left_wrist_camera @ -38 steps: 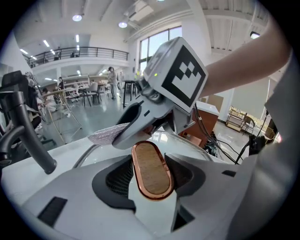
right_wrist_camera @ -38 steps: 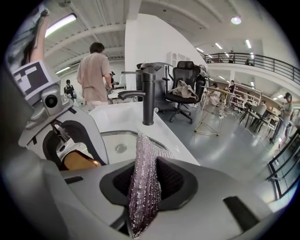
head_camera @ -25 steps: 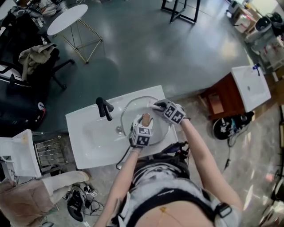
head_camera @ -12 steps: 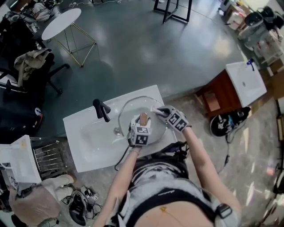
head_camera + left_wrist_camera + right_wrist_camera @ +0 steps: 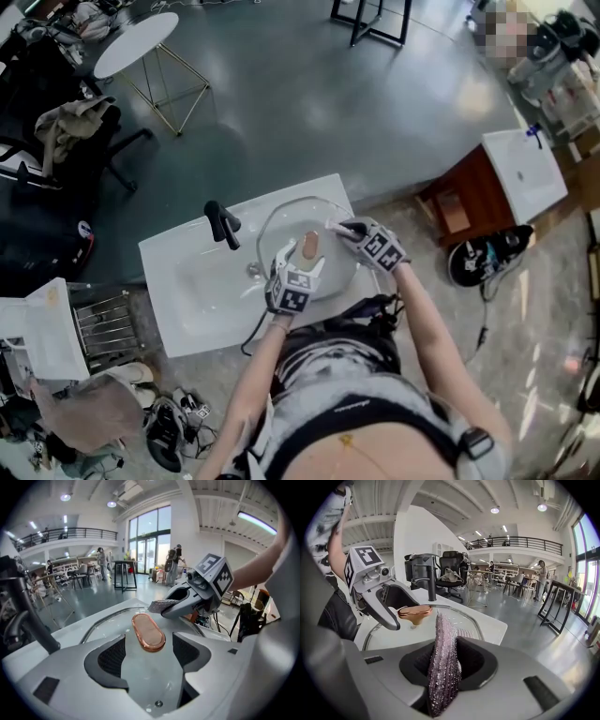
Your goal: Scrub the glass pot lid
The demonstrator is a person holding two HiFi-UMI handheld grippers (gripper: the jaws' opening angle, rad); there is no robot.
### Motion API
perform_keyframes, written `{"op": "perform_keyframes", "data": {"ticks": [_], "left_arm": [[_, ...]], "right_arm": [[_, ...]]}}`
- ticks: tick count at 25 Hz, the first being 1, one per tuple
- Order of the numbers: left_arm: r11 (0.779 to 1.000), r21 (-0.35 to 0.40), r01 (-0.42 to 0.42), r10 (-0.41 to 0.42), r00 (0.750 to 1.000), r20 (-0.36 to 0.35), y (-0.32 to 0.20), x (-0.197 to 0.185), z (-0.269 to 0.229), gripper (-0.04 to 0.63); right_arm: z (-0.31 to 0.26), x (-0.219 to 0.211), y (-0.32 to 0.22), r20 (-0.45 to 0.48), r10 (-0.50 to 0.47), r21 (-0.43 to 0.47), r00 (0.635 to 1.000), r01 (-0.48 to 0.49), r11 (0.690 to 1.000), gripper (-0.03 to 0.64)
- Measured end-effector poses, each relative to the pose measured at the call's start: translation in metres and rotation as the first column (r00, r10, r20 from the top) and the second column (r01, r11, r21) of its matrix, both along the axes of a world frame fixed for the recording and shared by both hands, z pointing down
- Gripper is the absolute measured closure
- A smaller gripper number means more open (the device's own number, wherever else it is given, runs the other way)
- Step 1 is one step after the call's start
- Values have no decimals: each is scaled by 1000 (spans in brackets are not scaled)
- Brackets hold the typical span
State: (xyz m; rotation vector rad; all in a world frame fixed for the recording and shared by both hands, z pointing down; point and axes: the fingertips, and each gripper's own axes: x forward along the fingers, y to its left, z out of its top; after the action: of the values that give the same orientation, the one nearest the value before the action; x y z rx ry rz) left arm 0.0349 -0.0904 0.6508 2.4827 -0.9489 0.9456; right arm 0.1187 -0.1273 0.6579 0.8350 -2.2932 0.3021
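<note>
Left gripper freshly loose around lid knob, gap hidden from head view; right gripper tight on cloth.

I can read no words, brands or numbers anywhere in these views. The marker cubes on my left gripper and right gripper bear only black-and-white square patterns.

A: Obstructions over the sink?
B: Black faucet at rear left; copper knob upright at the centre of the glass lid; right gripper with cloth just beside it.
A: Free passage?
B: Basin left of the lid.
</note>
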Motion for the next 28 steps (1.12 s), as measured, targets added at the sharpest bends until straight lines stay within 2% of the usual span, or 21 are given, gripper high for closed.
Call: {"op": "perform_keyframes", "data": {"ticks": [2,6,9,13,16,18,22,23,26,28], "left_arm": [[999,0,39,-39,999,-35,2,-16,-3,259],[989,-27,143,-144,989,-43,6,-59,-9,259],[960,-95,264,-274,956,-109,4,-91,-4,259],[897,-238,373,-421,885,-199,6,-124,8,261],[856,-330,398,-487,835,-255,10,-140,18,271],[826,-395,402,-531,790,-306,13,-145,24,298],[770,-527,359,-606,671,-428,15,-143,29,299],[761,-551,342,-616,648,-448,15,-142,31,329],[749,-604,275,-619,616,-487,18,-132,38,345],[733,-644,217,-628,580,-519,19,-124,41,382]], "right_arm": [[0,0,0,0,5,0,1000,-5,1000,518],[0,0,1,-2,10,3,1000,-10,1000,518],[0,2,1,-3,15,3,1000,-15,1000,518],[2,2,0,-7,25,7,1000,-25,1000,518],[2,2,-1,-10,35,5,999,-35,999,518],[1,2,-1,-13,42,4,999,-42,999,518],[2,2,-1,-22,65,4,998,-65,998,518],[2,1,-1,-26,72,4,997,-72,997,518],[3,1,-1,-35,97,-1,995,-98,995,518],[3,2,-2,-42,116,-6,992,-116,993,518]]}}
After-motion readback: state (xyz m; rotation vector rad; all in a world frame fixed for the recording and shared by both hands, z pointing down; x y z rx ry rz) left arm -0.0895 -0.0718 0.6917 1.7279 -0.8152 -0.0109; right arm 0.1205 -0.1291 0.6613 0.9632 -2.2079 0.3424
